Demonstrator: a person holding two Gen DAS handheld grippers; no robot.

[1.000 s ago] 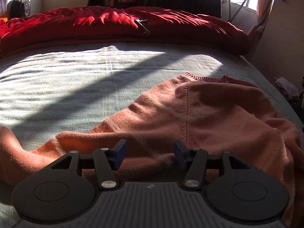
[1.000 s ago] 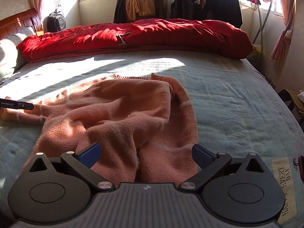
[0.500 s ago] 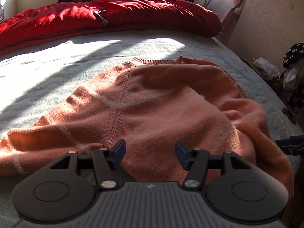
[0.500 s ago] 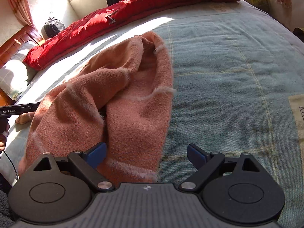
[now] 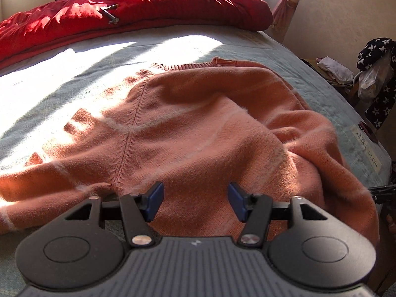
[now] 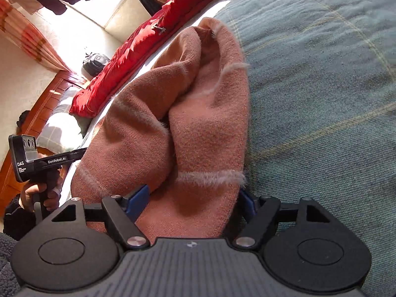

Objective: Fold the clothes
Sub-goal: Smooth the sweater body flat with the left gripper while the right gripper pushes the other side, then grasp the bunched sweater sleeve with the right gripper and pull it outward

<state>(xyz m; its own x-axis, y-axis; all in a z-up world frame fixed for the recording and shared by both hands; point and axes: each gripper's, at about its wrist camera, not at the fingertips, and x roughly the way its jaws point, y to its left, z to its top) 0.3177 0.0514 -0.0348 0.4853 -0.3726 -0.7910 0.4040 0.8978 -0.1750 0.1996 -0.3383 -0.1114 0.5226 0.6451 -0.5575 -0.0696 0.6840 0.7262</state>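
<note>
1. Sweater (image 5: 198,128) lies rumpled on the bed (image 6: 321,99), 1 side bunched into a ridge.
2. Left gripper (image 5: 195,201): jaws apart over the hem, holding nothing.
3. Right gripper (image 6: 190,204): jaws spread, a thick fold sits between them, not pinched.
4. I judge it a soft, limp, light knit; it sags and stretches. I'd grip hem corners or shoulder seams.

1. Fuzzy salmon-orange knitted wool sweater (image 5: 198,133), matt, with paler hairy stripes.
2. Grey-blue woven bed cover (image 6: 321,99), coarse and matt.
3. Far red quilted cloth duvet (image 5: 148,7), slightly sheeny.
4. Matt black plastic left claw (image 5: 195,200), with shiny metal rivets.
</note>
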